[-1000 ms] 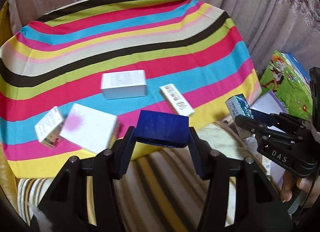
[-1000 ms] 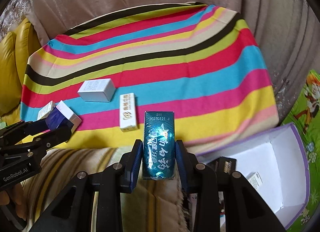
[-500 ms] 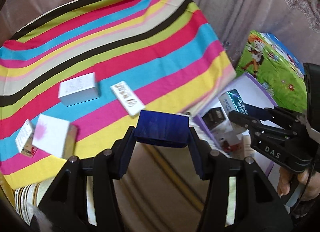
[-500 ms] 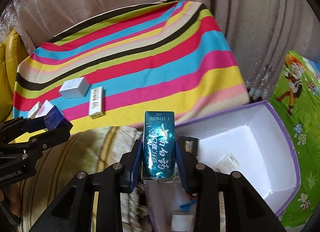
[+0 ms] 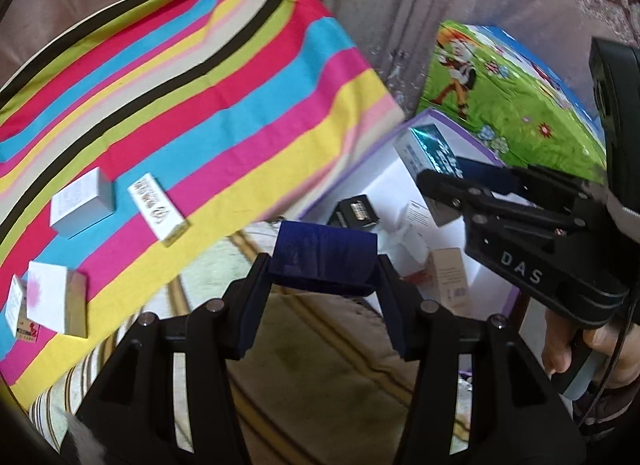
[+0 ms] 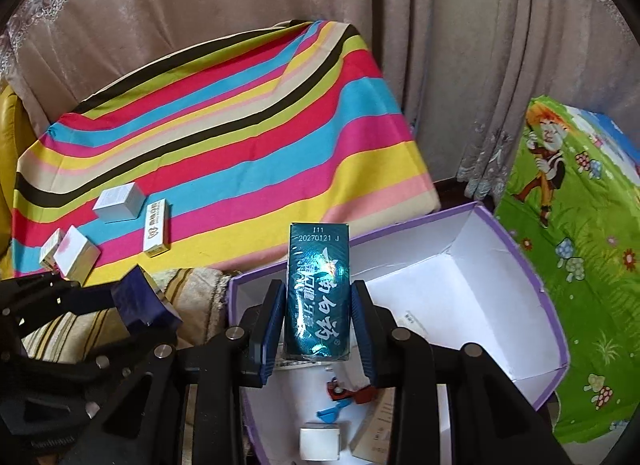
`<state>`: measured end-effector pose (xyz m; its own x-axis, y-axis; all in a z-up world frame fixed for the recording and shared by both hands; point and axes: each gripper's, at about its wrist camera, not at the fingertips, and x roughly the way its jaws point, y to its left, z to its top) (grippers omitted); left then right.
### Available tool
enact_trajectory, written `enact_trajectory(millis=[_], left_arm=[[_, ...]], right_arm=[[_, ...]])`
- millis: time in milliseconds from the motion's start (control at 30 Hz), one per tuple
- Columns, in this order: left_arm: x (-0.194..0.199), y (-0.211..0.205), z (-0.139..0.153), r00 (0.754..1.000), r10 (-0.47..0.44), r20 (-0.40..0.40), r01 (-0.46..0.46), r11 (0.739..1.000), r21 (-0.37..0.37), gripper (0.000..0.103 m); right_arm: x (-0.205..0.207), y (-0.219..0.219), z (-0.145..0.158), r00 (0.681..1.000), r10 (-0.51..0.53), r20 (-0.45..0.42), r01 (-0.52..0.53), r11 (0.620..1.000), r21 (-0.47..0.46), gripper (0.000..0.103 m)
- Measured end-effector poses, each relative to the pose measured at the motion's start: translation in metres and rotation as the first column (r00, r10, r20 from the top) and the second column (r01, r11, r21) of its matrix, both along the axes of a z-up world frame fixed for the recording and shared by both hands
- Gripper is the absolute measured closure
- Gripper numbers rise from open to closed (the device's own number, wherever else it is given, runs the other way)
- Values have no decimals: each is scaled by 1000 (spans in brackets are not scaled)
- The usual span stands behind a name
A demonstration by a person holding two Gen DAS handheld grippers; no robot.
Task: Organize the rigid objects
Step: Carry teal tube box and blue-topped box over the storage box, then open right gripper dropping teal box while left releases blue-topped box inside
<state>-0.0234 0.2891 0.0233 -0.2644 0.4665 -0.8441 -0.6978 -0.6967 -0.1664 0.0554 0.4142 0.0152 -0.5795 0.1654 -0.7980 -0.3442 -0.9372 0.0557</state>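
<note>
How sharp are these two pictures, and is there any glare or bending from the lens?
Left wrist view: motion blur smears the striped cloth and the white boxes on it, while the dark blue box stays fairly crisp. Right wrist view: sharp overall, with glare spots on the teal box. Both views: fisheye bending curves the stripes and darkens the corners.

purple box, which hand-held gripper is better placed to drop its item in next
Right. The right hand-held gripper holds the teal box over the purple box; the left hand-held gripper with the dark blue box is short of it.
</note>
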Motion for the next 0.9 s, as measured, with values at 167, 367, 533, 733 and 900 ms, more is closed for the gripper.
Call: enact_trajectory(millis=[167, 367, 533, 733, 900], left_arm=[[6, 13, 1, 999, -44, 24, 44, 999, 23, 47], [11, 22, -2, 996, -73, 54, 72, 997, 29, 43], [6, 16, -2, 996, -42, 75, 38, 998, 52, 39], [0, 8, -4, 996, -9, 84, 5, 999, 53, 38], [-7, -3, -5, 995, 29, 93, -34, 998, 53, 38]], right_arm=[[4, 9, 2, 999, -36, -1, 36, 999, 10, 68], [7, 14, 4, 997, -78, 10, 78, 996, 46, 59], [8, 16, 5, 997, -83, 0, 83, 996, 38, 42], [5, 14, 3, 997, -72, 12, 72, 997, 35, 41], [4, 10, 2, 998, -61, 19, 61, 998, 29, 41]])
